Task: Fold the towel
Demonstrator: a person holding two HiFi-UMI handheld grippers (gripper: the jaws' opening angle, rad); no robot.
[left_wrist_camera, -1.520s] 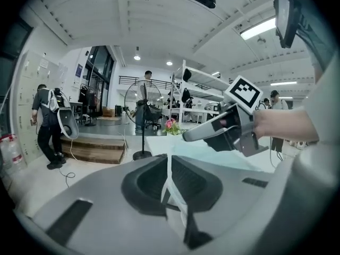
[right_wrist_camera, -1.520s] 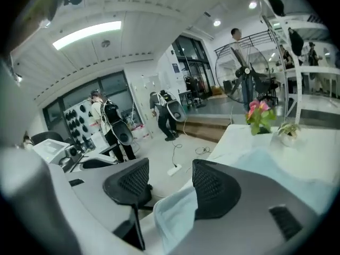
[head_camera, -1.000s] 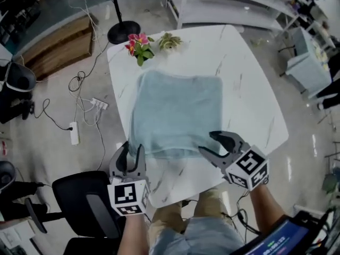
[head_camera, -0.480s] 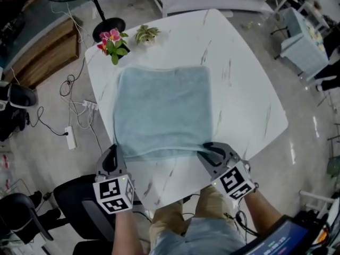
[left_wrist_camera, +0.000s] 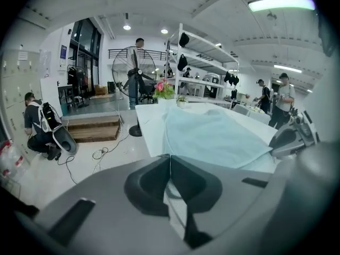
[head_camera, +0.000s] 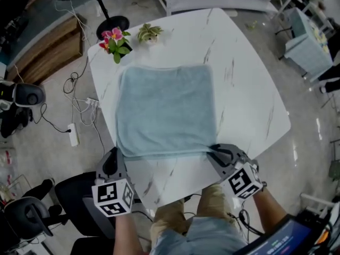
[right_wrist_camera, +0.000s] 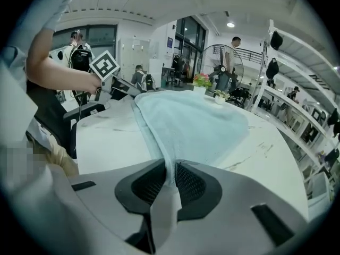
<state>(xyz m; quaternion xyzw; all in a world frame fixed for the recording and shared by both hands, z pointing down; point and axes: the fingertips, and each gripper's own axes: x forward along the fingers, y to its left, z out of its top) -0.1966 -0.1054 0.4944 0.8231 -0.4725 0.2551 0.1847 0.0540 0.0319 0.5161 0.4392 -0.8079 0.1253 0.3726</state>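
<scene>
Towel (head_camera: 164, 108) flat on bench (head_camera: 249, 100) (near-square). Left gripper (head_camera: 115, 155) jaws clamp its near corner; right gripper (head_camera: 214, 151) jaws, just closing, pinch the other.

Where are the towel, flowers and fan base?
towel (head_camera: 164, 110): head view, middle of the cloth.
flowers (head_camera: 112, 36): head view, on the pink blooms.
fan base (head_camera: 113, 24): head view, on the black disc on the floor.

White marble table (head_camera: 249, 105): pink flower pot (head_camera: 116, 44) at the far-left corner, small green plant (head_camera: 149, 33) just beside it. On the floor to the left: fan base (head_camera: 113, 24), power strip (head_camera: 74, 134) with cables, wooden platform (head_camera: 50, 51). Black office chair (head_camera: 74, 206) at near-left. White shelving (head_camera: 223, 1) beyond the table.
</scene>
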